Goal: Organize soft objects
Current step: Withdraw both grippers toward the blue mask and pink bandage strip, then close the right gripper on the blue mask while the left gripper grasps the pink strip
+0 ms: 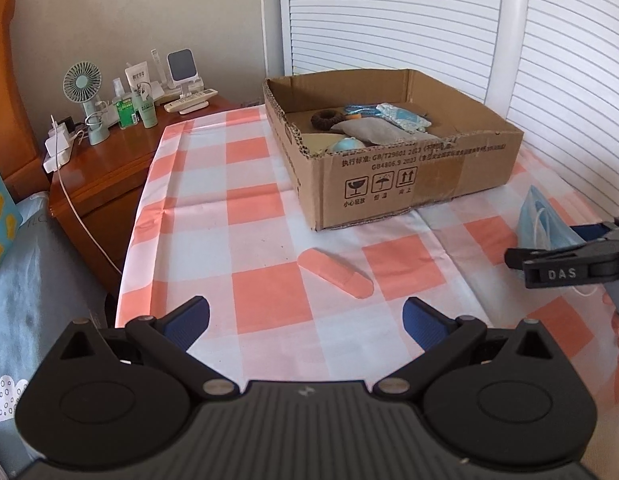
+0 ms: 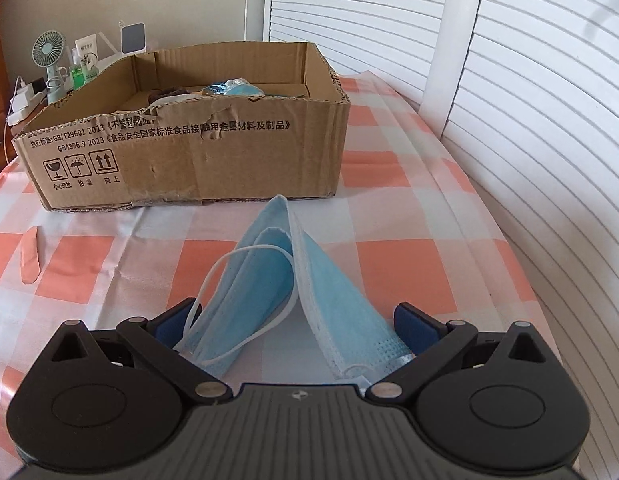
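Right hand-held gripper (image 2: pixel 295 326) spread wide, straddling folded blue face mask (image 2: pixel 309 280) on counter (image 2: pixel 409 256), lining up pinch. Left hand-held gripper (image 1: pixel 305 320) released, empty, hovering near pink bandage (image 1: pixel 335 274). Cardboard box (image 2: pixel 229 152) sitting just beyond, already collecting soft items.

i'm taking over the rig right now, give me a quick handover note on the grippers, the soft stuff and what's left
Left gripper: open, empty, above the checked tablecloth, facing the pink bandage.
Right gripper: jaws open around the blue face mask, which lies between them on the cloth; not yet clamped.
Cardboard box: at the far side of the table, already holding a brown hair tie, a grey pouch and other soft items.
Done: several items boxed.
Left: close on the mask and put it in the box, then likely the bandage.
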Available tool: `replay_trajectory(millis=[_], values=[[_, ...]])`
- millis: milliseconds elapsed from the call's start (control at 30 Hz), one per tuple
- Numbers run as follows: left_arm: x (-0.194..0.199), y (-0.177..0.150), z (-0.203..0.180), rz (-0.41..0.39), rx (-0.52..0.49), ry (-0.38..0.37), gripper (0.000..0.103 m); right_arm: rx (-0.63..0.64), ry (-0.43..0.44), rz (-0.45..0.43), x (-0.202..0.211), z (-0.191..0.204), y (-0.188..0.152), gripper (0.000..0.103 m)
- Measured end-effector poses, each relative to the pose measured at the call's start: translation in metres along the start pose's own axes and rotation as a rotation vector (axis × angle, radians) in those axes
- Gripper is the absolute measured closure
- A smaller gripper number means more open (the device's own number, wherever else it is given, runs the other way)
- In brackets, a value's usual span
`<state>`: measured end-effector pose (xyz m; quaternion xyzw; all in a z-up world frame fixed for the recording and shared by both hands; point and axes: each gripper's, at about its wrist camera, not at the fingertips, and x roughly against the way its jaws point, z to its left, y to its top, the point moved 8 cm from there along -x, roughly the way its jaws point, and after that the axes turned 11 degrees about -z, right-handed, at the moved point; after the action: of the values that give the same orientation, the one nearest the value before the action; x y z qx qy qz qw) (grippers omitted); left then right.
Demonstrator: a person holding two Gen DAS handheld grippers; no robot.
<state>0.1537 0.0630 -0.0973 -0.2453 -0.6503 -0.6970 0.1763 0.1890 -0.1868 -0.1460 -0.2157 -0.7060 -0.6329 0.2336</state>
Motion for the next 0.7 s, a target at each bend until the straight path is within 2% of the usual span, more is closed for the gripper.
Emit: replay_trajectory(millis=[367, 700], values=[[-0.081, 0.003, -0.005, 0.089, 0.065, 0.076, 0.0, 0.009, 0.018, -0.038, 0.007, -0.001, -0.005, 0.0], [-0.068, -0.011, 0.014, 0.077, 0.124, 0.09, 0.0, 0.014, 0.028, -0.05, 0.01, -0.002, -0.006, 0.0]])
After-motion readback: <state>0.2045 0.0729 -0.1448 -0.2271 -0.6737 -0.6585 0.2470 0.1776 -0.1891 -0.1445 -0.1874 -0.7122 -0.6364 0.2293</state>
